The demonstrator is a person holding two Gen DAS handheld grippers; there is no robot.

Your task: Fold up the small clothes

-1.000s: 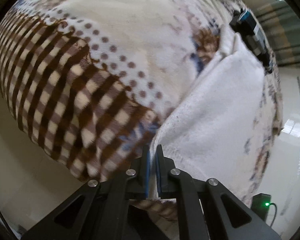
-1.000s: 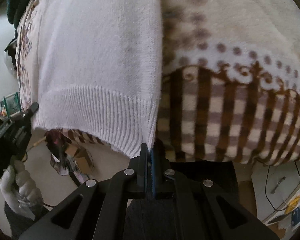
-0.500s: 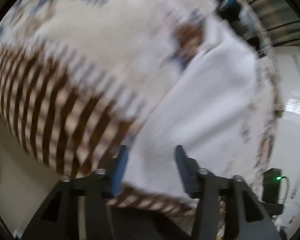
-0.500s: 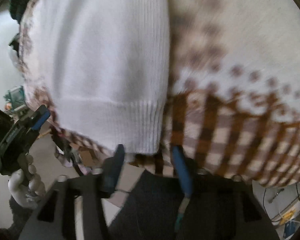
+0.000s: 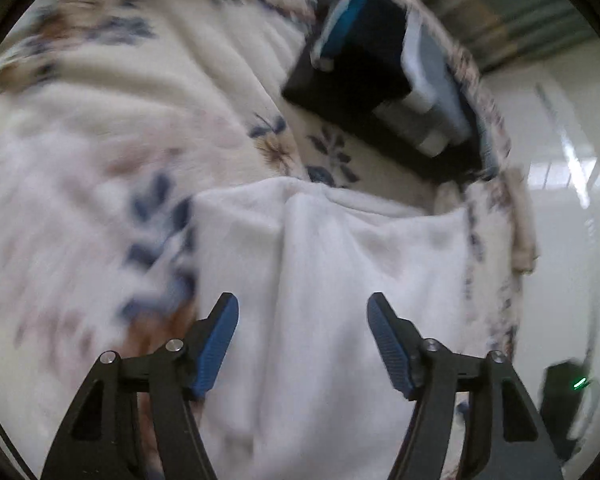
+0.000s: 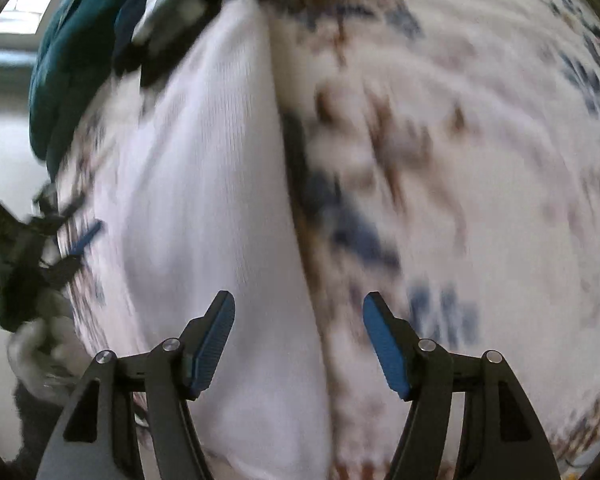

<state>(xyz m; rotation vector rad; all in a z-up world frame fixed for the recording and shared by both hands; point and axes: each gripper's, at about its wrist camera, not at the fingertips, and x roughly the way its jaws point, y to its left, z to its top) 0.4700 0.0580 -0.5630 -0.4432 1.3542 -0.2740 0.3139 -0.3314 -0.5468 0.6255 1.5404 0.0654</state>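
Note:
A white knit garment point(image 5: 332, 280) lies on a floral cream blanket point(image 5: 100, 140). It also shows in the right wrist view point(image 6: 204, 200), with its right edge running down the middle. My left gripper point(image 5: 302, 320) is open and empty, just above the garment. My right gripper point(image 6: 298, 316) is open and empty, above the garment's right edge. The left gripper shows blurred at the left edge of the right wrist view point(image 6: 28, 248).
A stack of folded dark, blue and grey clothes point(image 5: 380, 68) lies on the blanket beyond the white garment. A teal garment point(image 6: 72, 52) lies at the far left in the right wrist view. A pale floor point(image 5: 568, 200) lies past the blanket's right edge.
Both grippers were shut on the garment's hem corners. They have opened, let it go, and moved forward over the garment. Both views are blurred by motion.

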